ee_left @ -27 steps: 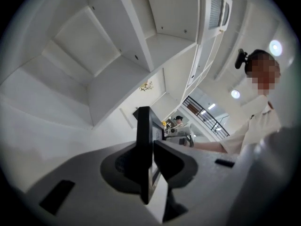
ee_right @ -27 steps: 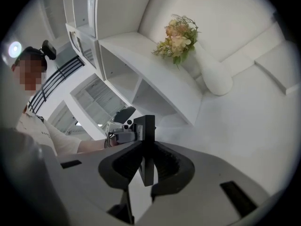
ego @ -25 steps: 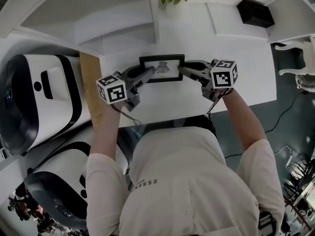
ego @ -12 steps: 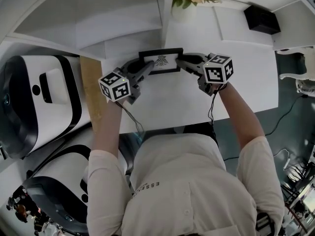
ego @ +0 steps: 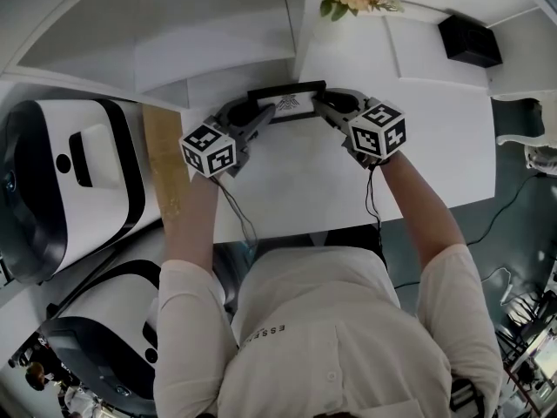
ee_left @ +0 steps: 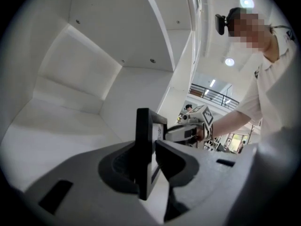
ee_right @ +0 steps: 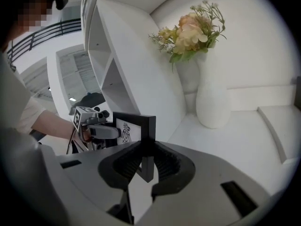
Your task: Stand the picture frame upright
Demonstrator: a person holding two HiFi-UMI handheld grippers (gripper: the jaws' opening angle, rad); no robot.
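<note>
The picture frame (ego: 287, 103) was up near vertical at the back of the white table (ego: 296, 181) — right gripper (ego: 320, 108) pinching its right end to steady it, left gripper (ego: 264, 117) opening its jaws around the left end, likely testing the stand.

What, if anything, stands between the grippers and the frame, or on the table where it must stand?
Nothing visible does. The left gripper and the right gripper each have an end of the frame between their jaws; the left one's are opening. The vase stands apart, farther back to the right.
</note>
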